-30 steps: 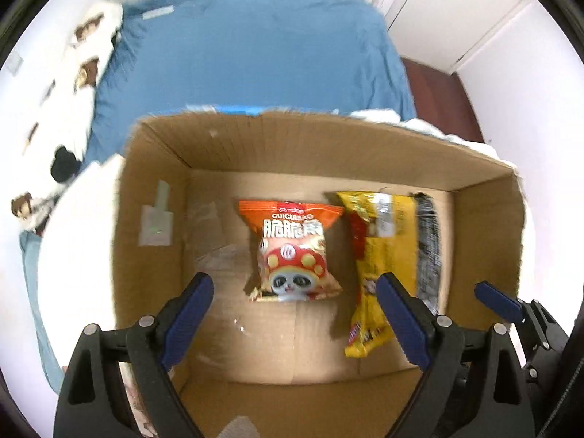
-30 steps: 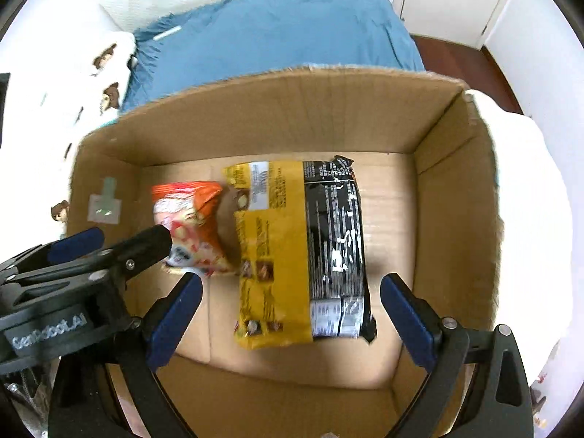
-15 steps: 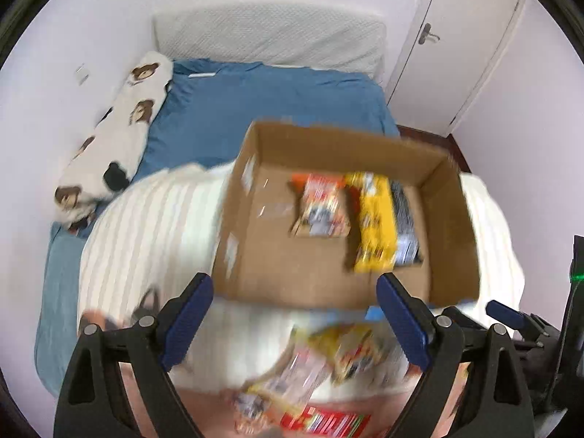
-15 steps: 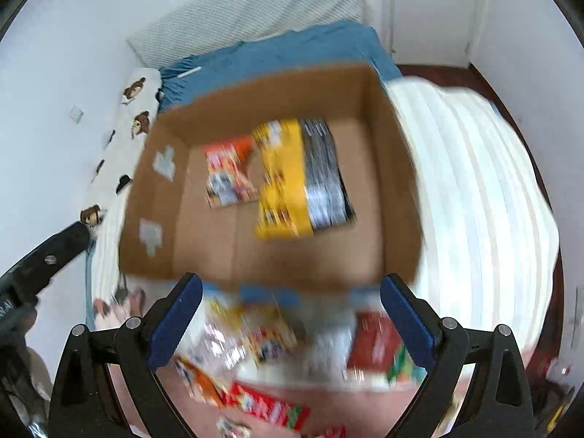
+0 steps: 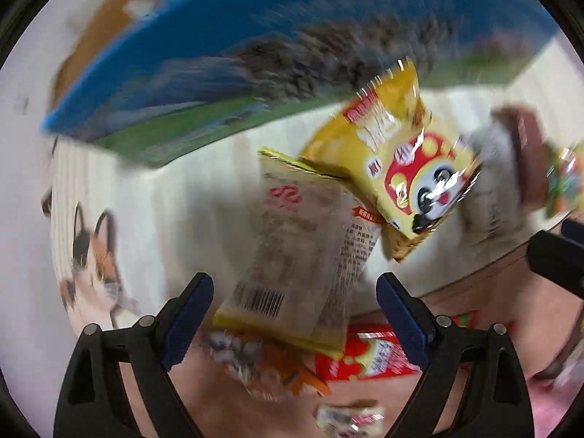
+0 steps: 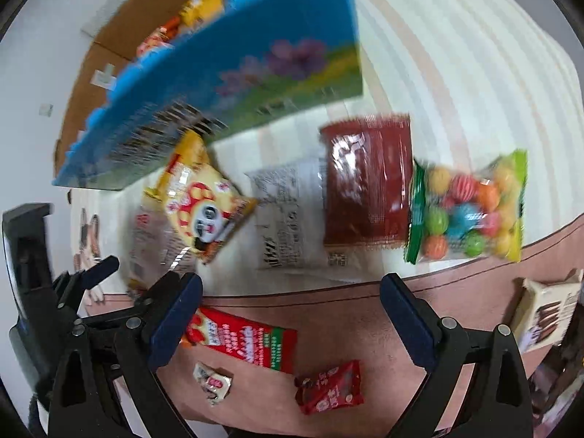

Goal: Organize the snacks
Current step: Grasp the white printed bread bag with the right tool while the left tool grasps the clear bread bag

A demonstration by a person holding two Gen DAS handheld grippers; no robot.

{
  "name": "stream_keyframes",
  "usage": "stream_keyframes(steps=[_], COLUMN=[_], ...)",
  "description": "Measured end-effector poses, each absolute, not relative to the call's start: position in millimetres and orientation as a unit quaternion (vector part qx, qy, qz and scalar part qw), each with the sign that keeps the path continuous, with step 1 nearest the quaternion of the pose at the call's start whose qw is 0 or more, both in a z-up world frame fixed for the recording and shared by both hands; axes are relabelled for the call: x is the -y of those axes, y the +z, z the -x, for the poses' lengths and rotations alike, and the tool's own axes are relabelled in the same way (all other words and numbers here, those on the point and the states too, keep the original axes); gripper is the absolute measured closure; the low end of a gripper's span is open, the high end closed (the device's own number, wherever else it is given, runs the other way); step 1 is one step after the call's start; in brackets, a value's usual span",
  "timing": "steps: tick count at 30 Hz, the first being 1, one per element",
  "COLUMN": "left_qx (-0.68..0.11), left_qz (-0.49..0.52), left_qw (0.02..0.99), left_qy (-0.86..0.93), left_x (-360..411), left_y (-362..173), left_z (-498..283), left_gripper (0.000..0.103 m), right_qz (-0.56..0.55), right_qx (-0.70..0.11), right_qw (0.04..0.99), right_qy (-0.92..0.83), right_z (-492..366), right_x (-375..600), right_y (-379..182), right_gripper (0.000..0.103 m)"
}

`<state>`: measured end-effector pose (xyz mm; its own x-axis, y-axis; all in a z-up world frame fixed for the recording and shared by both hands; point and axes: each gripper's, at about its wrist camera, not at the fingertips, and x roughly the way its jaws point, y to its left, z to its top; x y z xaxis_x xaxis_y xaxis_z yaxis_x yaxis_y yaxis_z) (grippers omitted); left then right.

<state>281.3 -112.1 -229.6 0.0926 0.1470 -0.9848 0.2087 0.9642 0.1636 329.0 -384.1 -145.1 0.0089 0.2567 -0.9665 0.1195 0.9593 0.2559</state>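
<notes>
My left gripper (image 5: 295,314) is open and points down over a pale packet with a barcode (image 5: 303,248), which lies between its fingers' lines without being pressed. A yellow panda snack packet (image 5: 401,168) overlaps that packet's far corner. My right gripper (image 6: 290,321) is open and empty over the pink cover's edge. Just beyond it lie a white printed packet (image 6: 288,219), a dark red packet (image 6: 368,182) and a bag of coloured candy balls (image 6: 467,211). The cardboard box with its blue printed wall (image 6: 226,84) stands behind, with snacks inside (image 6: 175,25).
A red packet (image 6: 241,339), a small red packet (image 6: 328,387) and a small white one (image 6: 213,383) lie on the pink cover (image 6: 365,328). A cream carton (image 6: 547,314) sits at the right. A cat picture (image 5: 91,255) marks the striped blanket at the left.
Both grippers have pulled back from above the box's inside and come down over the loose snacks in front of it. Both have stayed open and empty.
</notes>
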Motion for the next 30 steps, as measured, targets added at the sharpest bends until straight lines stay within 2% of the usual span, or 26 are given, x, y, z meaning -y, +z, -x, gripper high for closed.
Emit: stream_keyframes(steps=[2, 3, 7, 12, 16, 17, 18, 20, 25, 28, 29, 30], left_qx=[-0.67, -0.671, -0.682, -0.699, -0.706, -0.705, -0.705, -0.705, -0.705, -0.706, -0.706, -0.707], left_qz=[-0.154, -0.15, -0.06, 0.095, 0.125, 0.125, 0.126, 0.123, 0.11, 0.099, 0.096, 0.094], left_qw=[0.726, 0.726, 0.729, 0.708, 0.696, 0.697, 0.697, 0.697, 0.7, 0.701, 0.701, 0.7], left_qy=[-0.018, -0.02, 0.005, 0.043, 0.042, 0.041, 0.041, 0.04, 0.038, 0.035, 0.034, 0.034], left_x=[118.3, 118.6, 93.7, 41.1, 28.8, 28.6, 28.2, 31.4, 36.0, 43.5, 45.8, 47.9], left_y=[-237.9, -239.5, -233.8, -232.3, -236.0, -236.0, -237.2, -240.1, -245.1, -252.3, -253.2, -254.6], left_z=[-285.0, -286.8, -292.8, -287.0, -283.3, -282.3, -282.3, -284.7, -286.3, -288.2, -288.8, -289.4], left_gripper=[0.02, 0.033, 0.041, 0.042, 0.041, 0.041, 0.041, 0.041, 0.041, 0.04, 0.04, 0.039], right_qz=[-0.143, -0.147, -0.15, -0.157, -0.126, -0.114, -0.098, -0.07, -0.051, -0.091, -0.104, -0.118], right_qx=[-0.709, -0.713, -0.709, -0.696, -0.7, -0.7, -0.7, -0.699, -0.715, -0.737, -0.738, -0.736], right_qw=[0.689, 0.685, 0.689, 0.7, 0.703, 0.705, 0.707, 0.712, 0.697, 0.667, 0.664, 0.664], right_qy=[0.045, 0.041, 0.021, -0.001, -0.014, -0.016, -0.015, -0.007, 0.024, 0.055, 0.061, 0.065], right_z=[-327.9, -328.0, -332.8, -345.1, -354.8, -354.0, -352.2, -343.0, -303.9, -284.6, -282.0, -281.0], right_x=[384.9, 386.0, 390.2, 395.2, 386.8, 383.7, 379.3, 370.3, 356.6, 357.2, 360.3, 363.5], right_y=[-160.9, -167.0, -182.7, -190.9, -200.1, -200.2, -199.7, -197.4, -199.2, -201.0, -200.3, -198.4], right_gripper=[0.008, 0.008, 0.008, 0.008, 0.009, 0.015, 0.026, 0.029, 0.029, 0.028, 0.025, 0.015])
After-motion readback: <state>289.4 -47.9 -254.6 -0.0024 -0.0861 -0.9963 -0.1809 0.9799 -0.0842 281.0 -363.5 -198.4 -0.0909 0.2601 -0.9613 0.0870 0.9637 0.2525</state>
